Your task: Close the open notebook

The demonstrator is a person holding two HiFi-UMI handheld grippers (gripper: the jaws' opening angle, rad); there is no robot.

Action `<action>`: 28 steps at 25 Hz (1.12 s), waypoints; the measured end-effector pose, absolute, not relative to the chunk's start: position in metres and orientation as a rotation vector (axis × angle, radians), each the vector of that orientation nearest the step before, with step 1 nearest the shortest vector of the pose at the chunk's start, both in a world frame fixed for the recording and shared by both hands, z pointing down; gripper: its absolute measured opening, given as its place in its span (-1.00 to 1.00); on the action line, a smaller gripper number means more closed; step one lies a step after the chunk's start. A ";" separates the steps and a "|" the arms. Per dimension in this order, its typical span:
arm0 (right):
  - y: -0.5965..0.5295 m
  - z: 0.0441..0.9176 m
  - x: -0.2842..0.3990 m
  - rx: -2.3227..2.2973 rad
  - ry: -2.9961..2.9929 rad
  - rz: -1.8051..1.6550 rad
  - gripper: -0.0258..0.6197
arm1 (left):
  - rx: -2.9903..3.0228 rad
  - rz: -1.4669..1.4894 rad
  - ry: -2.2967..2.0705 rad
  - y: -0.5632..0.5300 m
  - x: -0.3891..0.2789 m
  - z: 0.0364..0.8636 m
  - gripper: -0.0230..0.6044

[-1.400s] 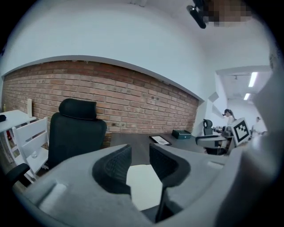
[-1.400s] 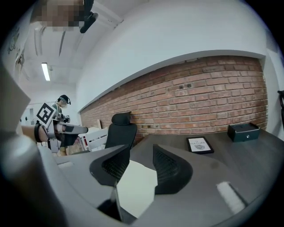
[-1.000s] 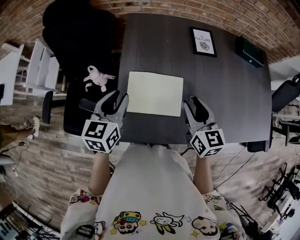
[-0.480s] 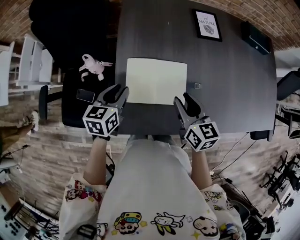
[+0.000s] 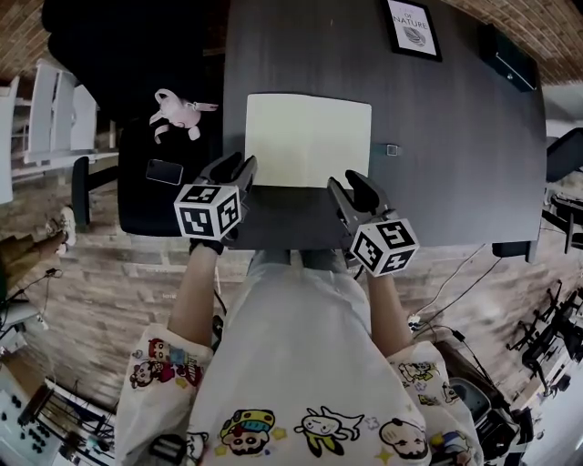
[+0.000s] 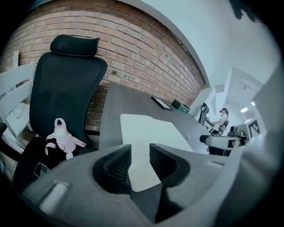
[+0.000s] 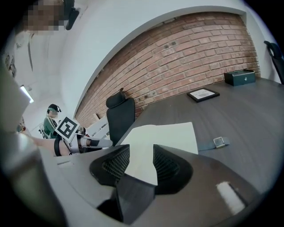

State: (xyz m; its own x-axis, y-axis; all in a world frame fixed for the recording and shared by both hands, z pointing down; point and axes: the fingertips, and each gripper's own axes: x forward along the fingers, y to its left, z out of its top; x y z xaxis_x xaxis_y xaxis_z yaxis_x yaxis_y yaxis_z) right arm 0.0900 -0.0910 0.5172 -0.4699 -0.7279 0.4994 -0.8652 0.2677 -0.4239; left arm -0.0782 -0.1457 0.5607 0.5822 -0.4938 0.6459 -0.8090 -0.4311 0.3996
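Note:
The open notebook (image 5: 308, 138) lies flat on the dark table (image 5: 455, 136), its pale blank pages facing up. My left gripper (image 5: 234, 169) hovers at the notebook's near left corner with its jaws open and empty. My right gripper (image 5: 351, 185) hangs at the near right corner, also open and empty. In the left gripper view the notebook (image 6: 151, 133) shows through the gap of the left gripper (image 6: 140, 155). In the right gripper view the notebook (image 7: 164, 135) lies just beyond the right gripper (image 7: 141, 159). Whether either touches the paper cannot be told.
A framed print (image 5: 412, 27) and a dark box (image 5: 510, 56) sit at the table's far side. A small buckle on a strap (image 5: 391, 149) lies right of the notebook. A black office chair (image 5: 137, 55) at the left holds a pink plush toy (image 5: 178, 109) and a phone (image 5: 165, 171).
Both grippers have come down and moved in toward the notebook's near edge. Their jaws stand as wide as before. The notebook has not moved.

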 end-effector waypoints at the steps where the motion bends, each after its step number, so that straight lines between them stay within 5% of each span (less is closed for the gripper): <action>1: -0.090 0.521 0.089 1.490 -2.325 1.004 -0.42 | 2.101 0.575 -1.033 -0.146 -0.078 0.563 -0.55; 28: -0.078 0.561 0.082 1.529 -2.264 1.551 -0.40 | 1.845 0.609 -1.125 -0.150 -0.075 0.607 -0.52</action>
State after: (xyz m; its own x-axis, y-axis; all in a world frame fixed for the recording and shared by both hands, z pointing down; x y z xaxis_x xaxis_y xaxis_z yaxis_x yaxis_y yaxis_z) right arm 0.0817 -0.0778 0.5613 -0.5260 -0.7016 0.4806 -0.7017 0.0388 -0.7114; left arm -0.0753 -0.1501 0.6074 0.4727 -0.4572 0.7534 -0.8807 -0.2163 0.4213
